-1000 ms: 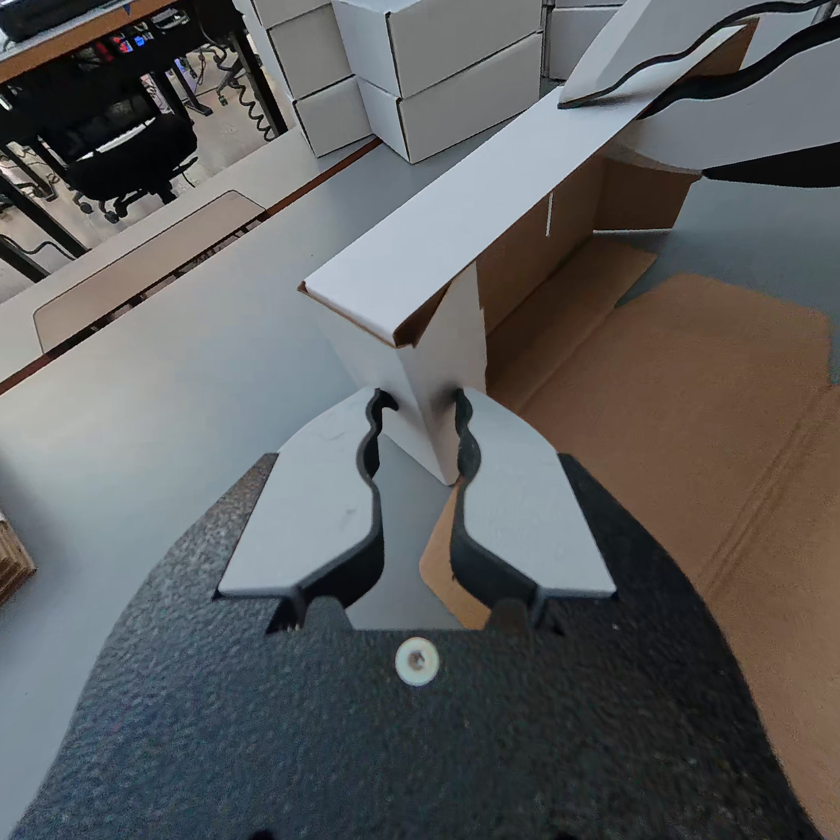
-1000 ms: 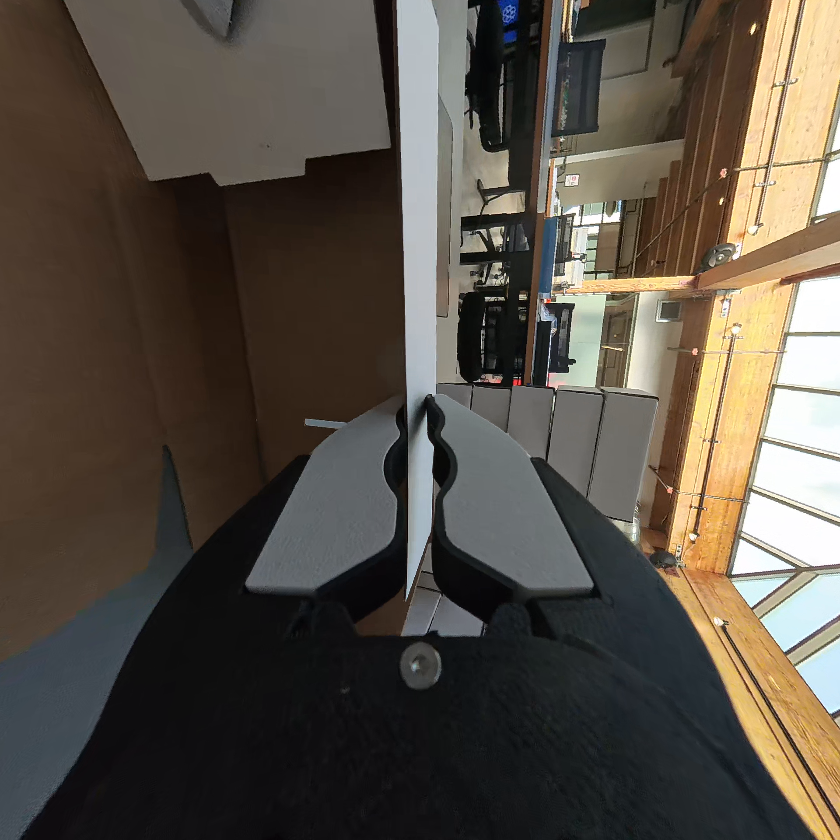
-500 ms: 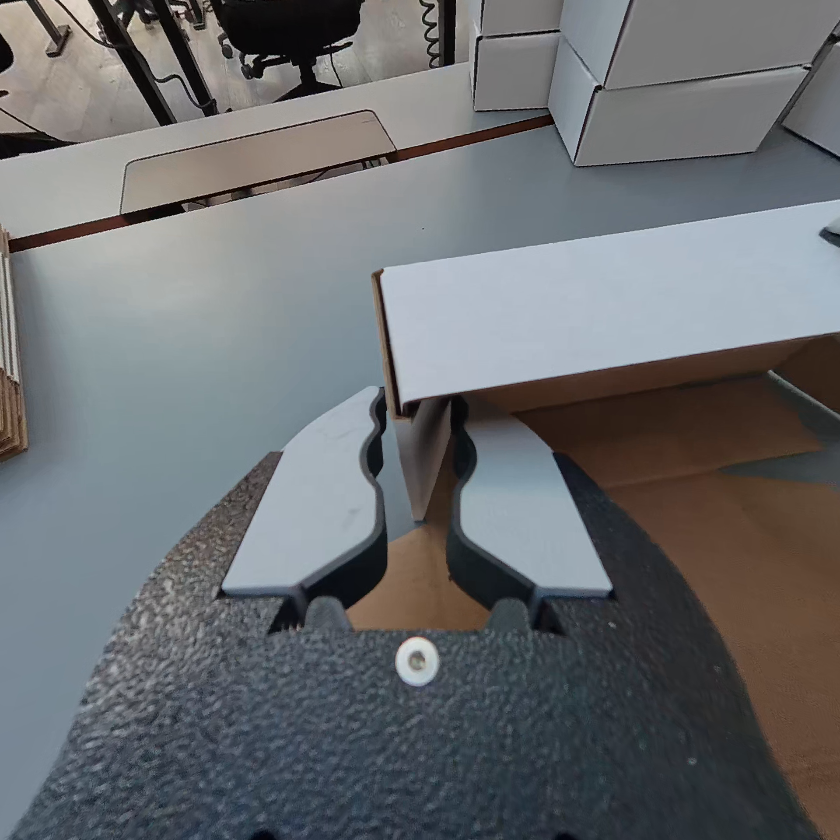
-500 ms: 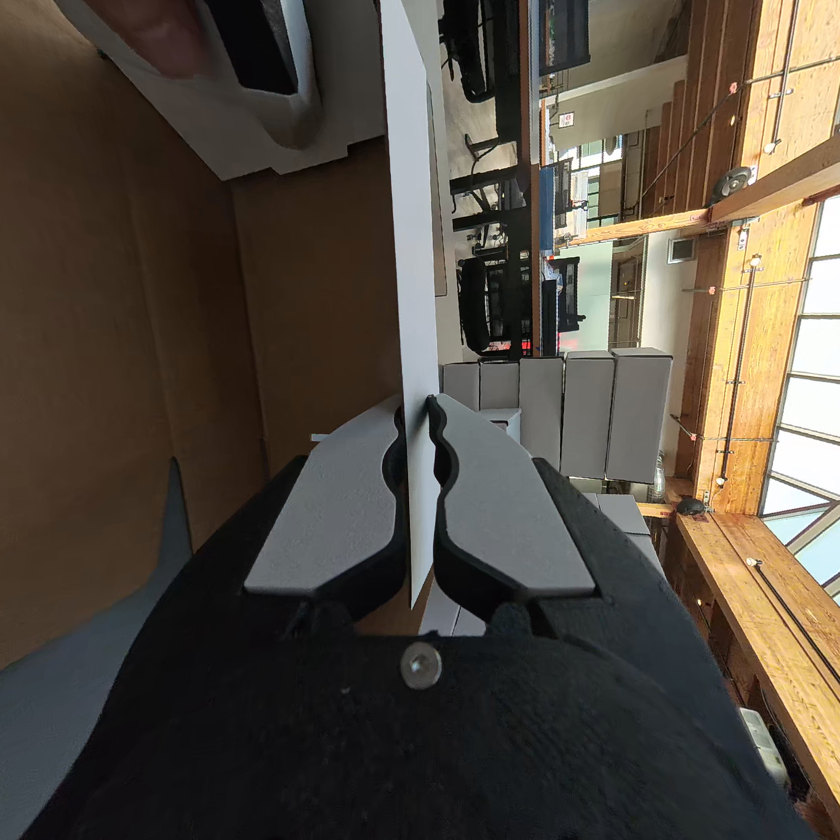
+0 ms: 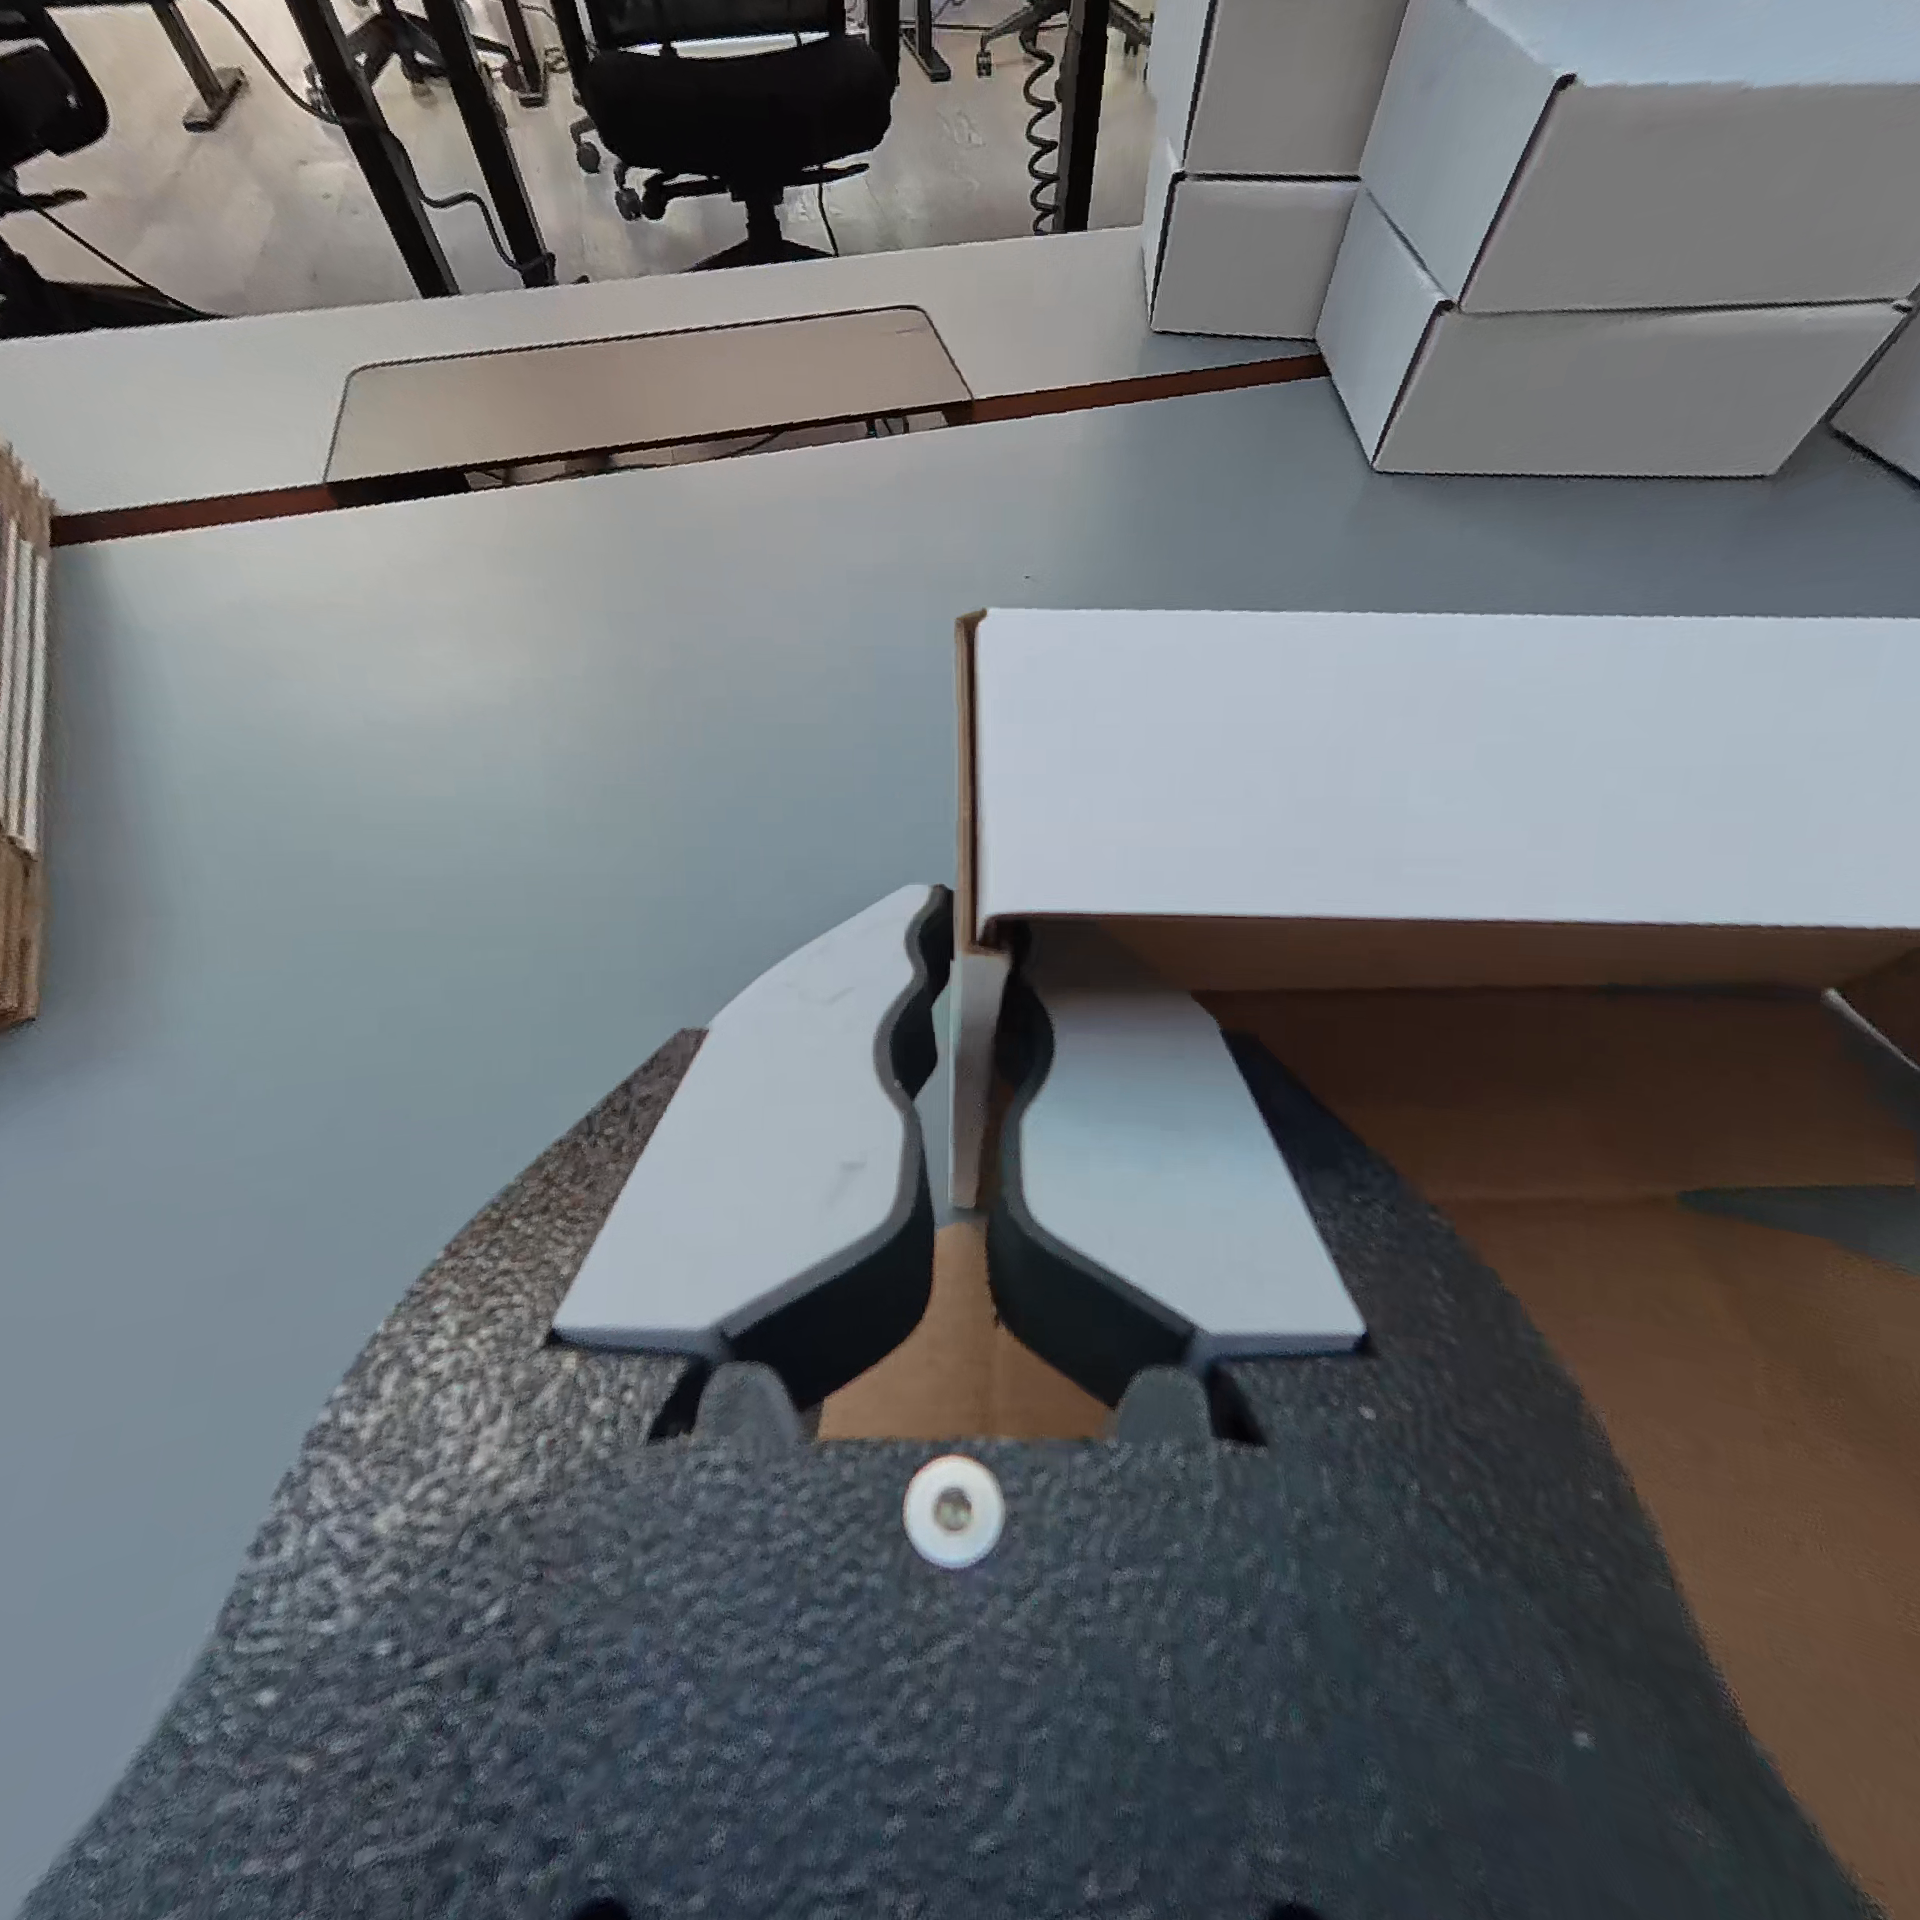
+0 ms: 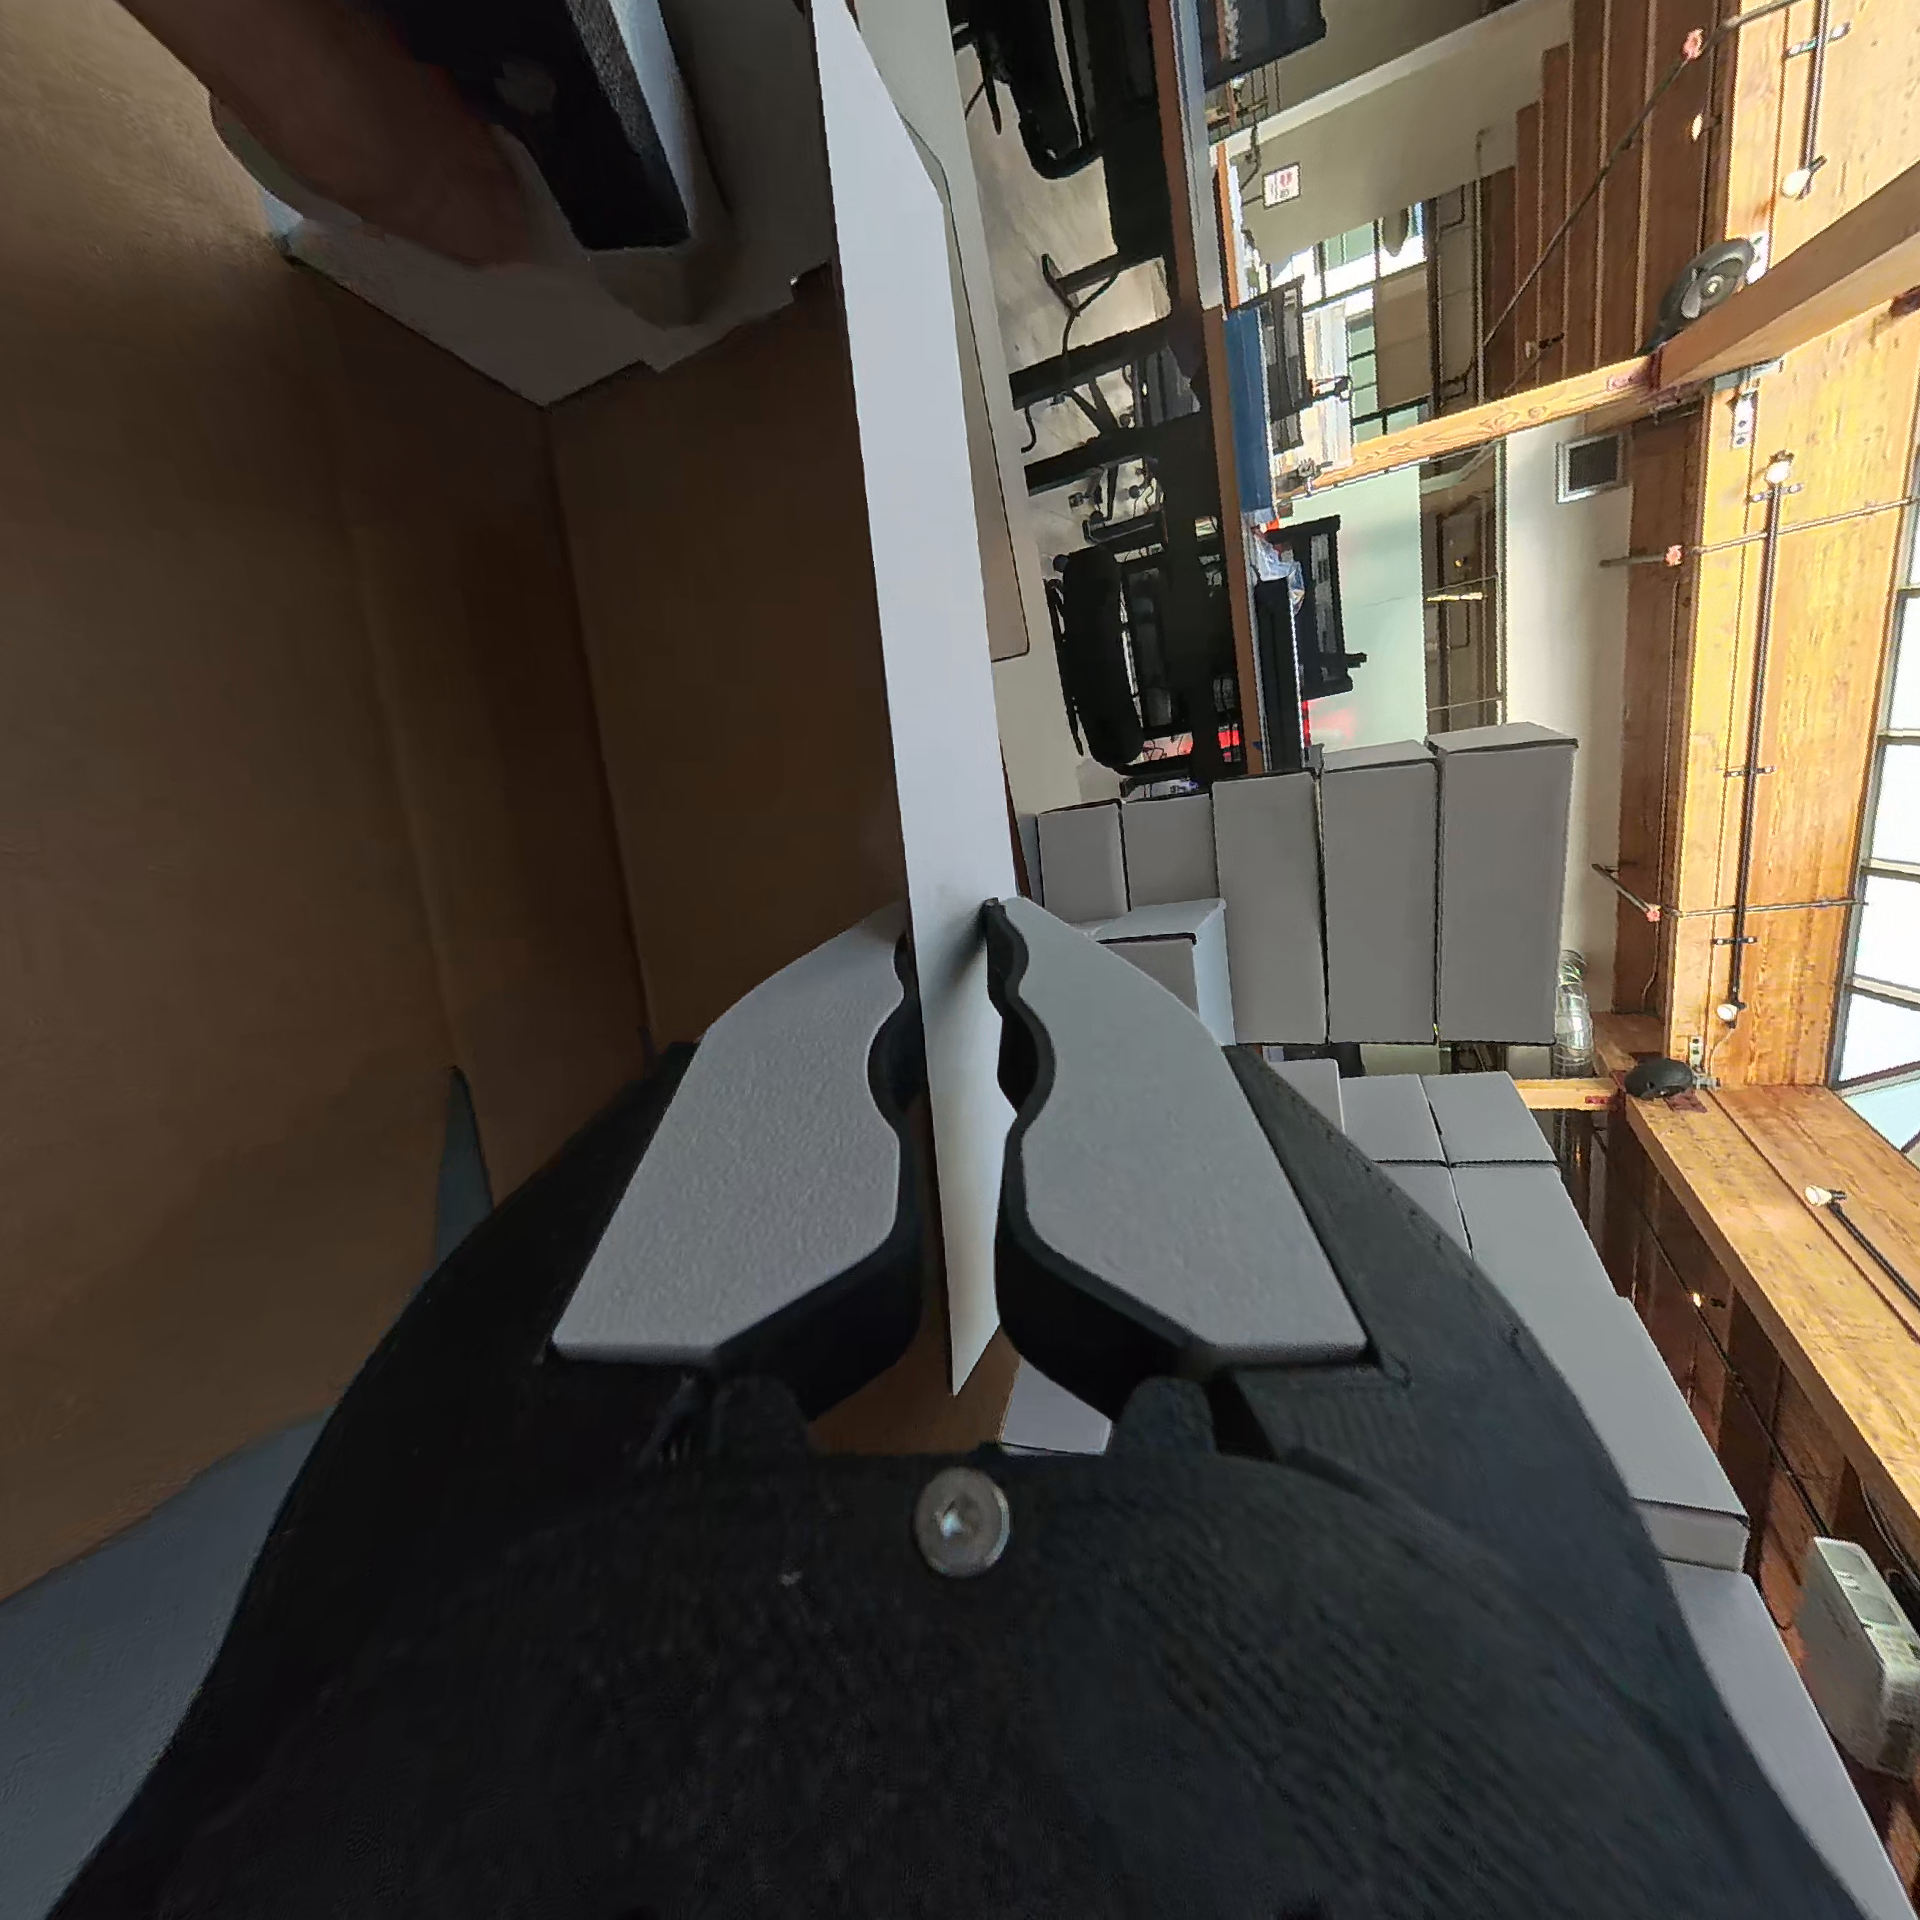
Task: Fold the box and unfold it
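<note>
The box is a cardboard blank, white outside and brown inside, lying partly folded on the grey table (image 5: pixel 416 831). Its long side wall (image 5: pixel 1455 769) stands up and leans over the flat brown base (image 5: pixel 1558 1351). My left gripper (image 5: pixel 977 925) is shut on the small end flap (image 5: pixel 971 1081) at the wall's left corner; its right fingertip is hidden under the wall. My right gripper (image 6: pixel 951 914) is shut on the other end of the same white wall (image 6: pixel 914 520). The left gripper and a hand (image 6: pixel 540 114) show far off at that view's top left.
Stacked folded white boxes (image 5: pixel 1610 260) stand at the table's back right and also show in the right wrist view (image 6: pixel 1351 883). A pile of flat cardboard (image 5: pixel 21 727) lies at the left edge. Office chairs and desks stand beyond the far edge.
My left gripper has swung round to the box's end corner and its fingers have closed on the end flap. The right gripper has kept its hold on the wall.
</note>
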`<state>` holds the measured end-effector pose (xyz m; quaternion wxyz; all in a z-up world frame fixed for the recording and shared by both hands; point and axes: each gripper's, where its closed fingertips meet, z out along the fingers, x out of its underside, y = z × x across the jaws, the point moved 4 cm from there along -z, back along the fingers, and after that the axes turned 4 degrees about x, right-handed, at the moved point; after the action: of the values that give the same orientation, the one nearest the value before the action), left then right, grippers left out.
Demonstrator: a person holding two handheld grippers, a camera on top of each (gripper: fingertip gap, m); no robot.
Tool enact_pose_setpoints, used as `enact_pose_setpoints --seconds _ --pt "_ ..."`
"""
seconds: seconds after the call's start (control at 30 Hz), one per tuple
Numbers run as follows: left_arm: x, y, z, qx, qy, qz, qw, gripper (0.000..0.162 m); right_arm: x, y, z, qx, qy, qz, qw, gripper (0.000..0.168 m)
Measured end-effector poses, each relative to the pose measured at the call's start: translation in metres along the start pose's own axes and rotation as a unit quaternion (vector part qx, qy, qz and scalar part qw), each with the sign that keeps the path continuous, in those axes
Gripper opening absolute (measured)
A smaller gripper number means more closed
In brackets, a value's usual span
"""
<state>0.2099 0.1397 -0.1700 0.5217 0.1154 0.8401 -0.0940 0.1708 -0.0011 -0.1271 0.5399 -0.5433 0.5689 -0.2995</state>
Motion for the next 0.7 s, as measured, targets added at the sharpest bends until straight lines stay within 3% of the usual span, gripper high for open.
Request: enact_pose_setpoints --seconds 0.23,0.4,0.5,0.57,0.7 --pt "-0.001 0.001 0.001 -0.001 -0.003 -0.001 1.000 0.007 -0.002 0.003 0.000 0.025 0.009 -0.012 1.000 0.011" --pt "-0.001 0.001 0.001 0.000 -0.003 -0.001 1.000 0.008 -0.005 0.008 -0.014 -0.062 0.005 -0.023 0.998 0.034" --pt "-0.001 0.001 0.002 -0.001 -0.002 -0.001 1.000 0.008 -0.031 -0.001 -0.038 -0.106 -0.082 0.032 0.990 0.021" --pt "0.000 0.001 0.002 0.002 0.001 -0.004 1.000 0.009 -0.046 -0.018 -0.044 -0.086 -0.132 0.083 0.984 0.000" --pt "0.000 0.001 0.003 0.001 0.002 -0.004 1.000 0.009 -0.044 -0.028 -0.012 -0.026 -0.065 0.039 0.997 0.000"
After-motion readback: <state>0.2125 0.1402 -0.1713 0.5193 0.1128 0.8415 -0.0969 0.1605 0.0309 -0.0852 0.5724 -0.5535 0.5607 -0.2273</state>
